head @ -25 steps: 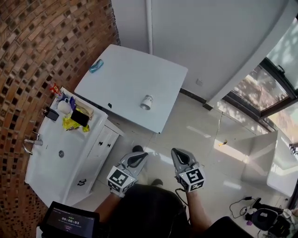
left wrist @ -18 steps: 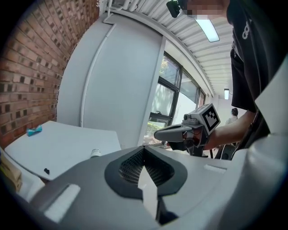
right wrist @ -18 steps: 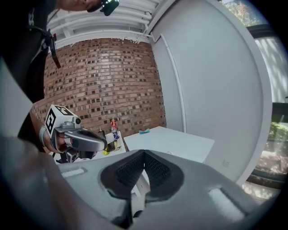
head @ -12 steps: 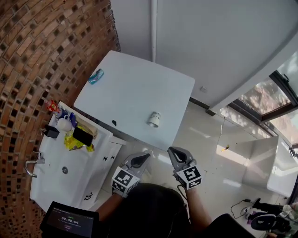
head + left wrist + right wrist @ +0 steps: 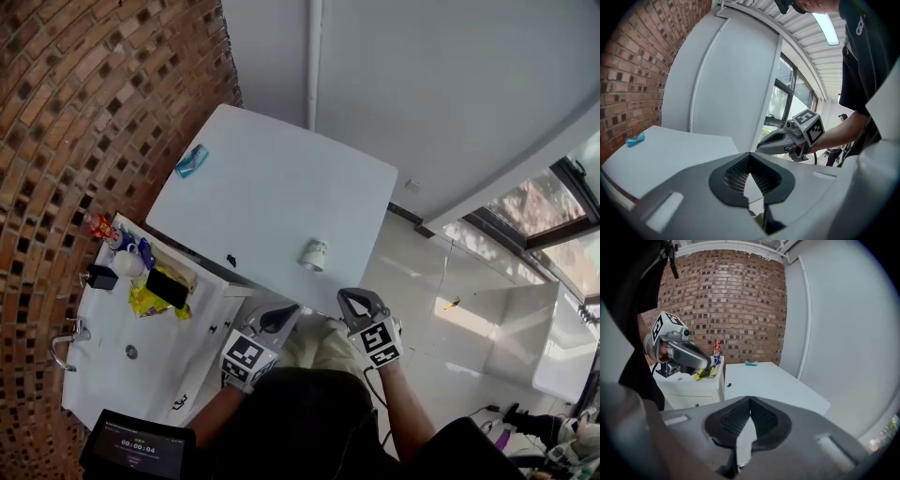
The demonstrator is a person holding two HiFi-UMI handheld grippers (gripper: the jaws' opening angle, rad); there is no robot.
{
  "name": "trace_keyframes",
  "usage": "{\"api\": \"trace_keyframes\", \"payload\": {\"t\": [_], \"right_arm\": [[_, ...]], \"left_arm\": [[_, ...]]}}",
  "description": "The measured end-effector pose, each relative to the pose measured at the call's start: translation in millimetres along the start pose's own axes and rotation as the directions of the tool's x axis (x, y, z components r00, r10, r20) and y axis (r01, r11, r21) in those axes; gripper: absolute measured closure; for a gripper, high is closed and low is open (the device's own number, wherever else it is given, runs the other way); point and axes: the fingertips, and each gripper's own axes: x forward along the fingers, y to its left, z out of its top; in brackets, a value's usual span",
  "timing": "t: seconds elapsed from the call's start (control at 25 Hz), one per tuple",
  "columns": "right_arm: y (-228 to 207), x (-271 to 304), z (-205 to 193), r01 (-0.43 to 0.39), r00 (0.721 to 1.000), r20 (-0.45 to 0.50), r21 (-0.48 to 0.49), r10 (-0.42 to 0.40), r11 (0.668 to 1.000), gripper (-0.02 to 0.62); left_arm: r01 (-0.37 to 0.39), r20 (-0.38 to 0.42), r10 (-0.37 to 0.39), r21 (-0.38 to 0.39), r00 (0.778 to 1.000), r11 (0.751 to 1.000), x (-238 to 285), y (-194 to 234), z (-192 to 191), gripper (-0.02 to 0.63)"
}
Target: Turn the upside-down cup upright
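Observation:
A small white cup (image 5: 314, 254) stands upside down on the white table (image 5: 262, 187), near its front edge. Both grippers hang over the floor just short of that edge. My left gripper (image 5: 284, 312) is below and left of the cup, its jaws meeting at the tips (image 5: 750, 154) with nothing between them. My right gripper (image 5: 353, 298) is below and right of the cup, also shut and empty (image 5: 750, 399). Each gripper shows in the other's view: the right gripper (image 5: 761, 146) and the left gripper (image 5: 707, 364). The cup is hidden in both gripper views.
A blue object (image 5: 191, 160) lies at the table's far left. A white sink cabinet (image 5: 122, 347) with bottles and a yellow packet stands against the brick wall, left of the table. A tablet with a timer (image 5: 139, 445) is at the bottom left. Windows are to the right.
Both grippers have moved forward towards the table's front edge, staying shut. The table and cup now lie closer to them in the head view.

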Motion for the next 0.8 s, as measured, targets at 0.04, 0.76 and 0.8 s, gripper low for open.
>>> {"api": "trace_keyframes", "payload": {"t": [0.04, 0.76, 0.8], "right_arm": [[-4, 9, -3, -0.017, 1.0, -0.02, -0.014, 0.017, 1.0, 0.603], [-50, 167, -97, -0.326, 0.904, -0.326, -0.102, 0.278, 0.94, 0.184], [-50, 170, -98, -0.339, 0.9, -0.328, -0.109, 0.288, 0.935, 0.184]], "left_arm": [[-0.009, 0.0, 0.009, -0.002, 1.0, 1.0, 2, 3, 1, 0.591], [-0.349, 0.014, 0.355, -0.148, 0.935, 0.925, 17, 45, 12, 0.591], [-0.364, 0.012, 0.369, -0.146, 0.929, 0.92, 18, 45, 11, 0.591]]}}
